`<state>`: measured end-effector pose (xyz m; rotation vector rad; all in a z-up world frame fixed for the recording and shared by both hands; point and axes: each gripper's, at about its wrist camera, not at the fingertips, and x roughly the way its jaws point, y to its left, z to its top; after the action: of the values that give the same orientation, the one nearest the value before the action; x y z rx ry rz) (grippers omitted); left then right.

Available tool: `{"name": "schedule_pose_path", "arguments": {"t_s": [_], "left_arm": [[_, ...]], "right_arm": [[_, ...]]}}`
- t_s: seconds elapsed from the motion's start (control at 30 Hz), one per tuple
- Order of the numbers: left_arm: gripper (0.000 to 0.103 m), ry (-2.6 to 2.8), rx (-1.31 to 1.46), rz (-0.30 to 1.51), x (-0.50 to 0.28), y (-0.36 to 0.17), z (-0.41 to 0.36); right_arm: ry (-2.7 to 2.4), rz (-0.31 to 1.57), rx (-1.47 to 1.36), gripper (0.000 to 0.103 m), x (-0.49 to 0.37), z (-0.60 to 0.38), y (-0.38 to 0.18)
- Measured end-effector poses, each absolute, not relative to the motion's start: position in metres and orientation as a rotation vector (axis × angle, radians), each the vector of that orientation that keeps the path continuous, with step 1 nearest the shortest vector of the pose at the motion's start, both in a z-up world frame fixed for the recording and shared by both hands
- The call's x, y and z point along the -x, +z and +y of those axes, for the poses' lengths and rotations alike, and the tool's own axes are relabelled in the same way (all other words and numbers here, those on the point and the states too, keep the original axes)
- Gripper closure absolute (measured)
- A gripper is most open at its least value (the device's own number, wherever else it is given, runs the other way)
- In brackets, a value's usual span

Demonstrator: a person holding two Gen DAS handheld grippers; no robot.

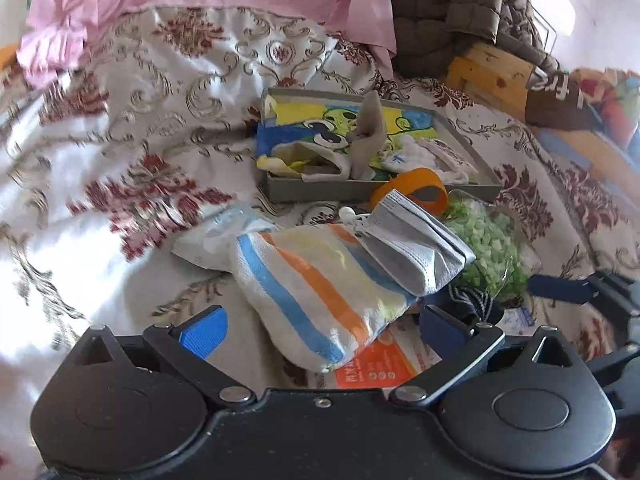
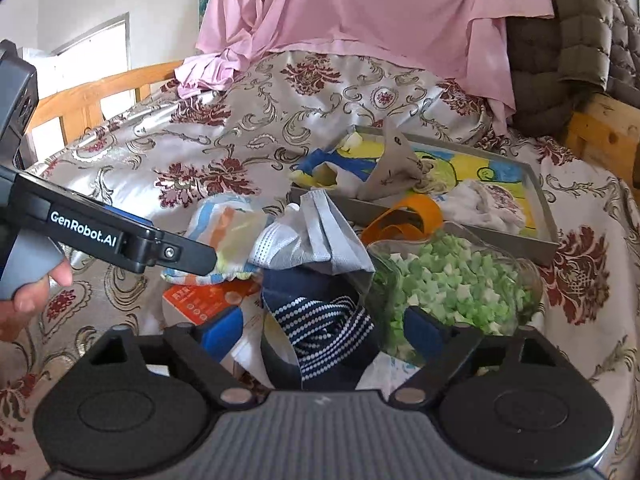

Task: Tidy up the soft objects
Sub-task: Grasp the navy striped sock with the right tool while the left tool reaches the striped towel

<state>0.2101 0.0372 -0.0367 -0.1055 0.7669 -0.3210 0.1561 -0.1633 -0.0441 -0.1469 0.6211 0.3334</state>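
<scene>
Bedspread (image 1: pixel 132 128) with red flowers covers the whole bed, and a pink sheet (image 2: pixel 372 12) hangs at the back; a grey tray (image 1: pixel 384 190) sits on the bedspread with a bright cartoon cloth (image 1: pixel 320 128) and some small socks inside it. Just in front of the tray lies a heap of soft things; a bag of green bits (image 2: pixel 452 280) sits at its right side, touching the tray's front wall; a striped towel (image 1: pixel 316 292) lies on top of an orange packet (image 1: pixel 376 364); a grey face mask (image 1: pixel 416 248) rests on the towel; an orange band (image 2: pixel 404 216) leans at the tray's front edge.

The left gripper (image 1: pixel 320 328) hangs low over the towel with its blue fingers (image 1: pixel 204 332) spread wide, one on each side of the towel and not squeezing it. The right gripper (image 2: pixel 320 332) is low too, fingers wide apart around a dark blue dotted sock (image 2: pixel 328 320), not pinching it.
</scene>
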Motion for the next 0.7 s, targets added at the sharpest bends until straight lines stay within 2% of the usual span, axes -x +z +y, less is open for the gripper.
{"name": "schedule_pose_path", "arguments": {"t_s": [0.17, 0.23, 0.37, 0.47, 0.53, 0.67, 0.7], "left_arm": [[0.007, -0.363, 0.132, 0.779, -0.22, -0.046, 0.035], [0.012, -0.367, 0.141, 0.777, -0.221, -0.048, 0.035], [0.022, -0.382, 0.171, 0.786, -0.224, -0.051, 0.035], [0.033, -0.38, 0.173, 0.789, -0.224, -0.052, 0.035], [0.052, -0.382, 0.171, 0.789, -0.224, -0.052, 0.036], [0.069, -0.376, 0.21, 0.79, -0.225, -0.052, 0.041], [0.075, -0.373, 0.221, 0.787, -0.225, -0.052, 0.043]], "right_arm": [[0.337, 0.638, 0.148, 0.028, -0.161, -0.161, -0.048], [0.335, 0.638, 0.148, 0.036, -0.16, -0.161, -0.049], [0.318, 0.655, 0.153, 0.044, -0.163, -0.16, -0.05], [0.309, 0.663, 0.151, 0.059, -0.163, -0.162, -0.051], [0.294, 0.665, 0.152, 0.07, -0.163, -0.162, -0.052], [0.27, 0.671, 0.149, 0.084, -0.163, -0.165, -0.053], [0.265, 0.665, 0.155, 0.091, -0.162, -0.164, -0.052]]}}
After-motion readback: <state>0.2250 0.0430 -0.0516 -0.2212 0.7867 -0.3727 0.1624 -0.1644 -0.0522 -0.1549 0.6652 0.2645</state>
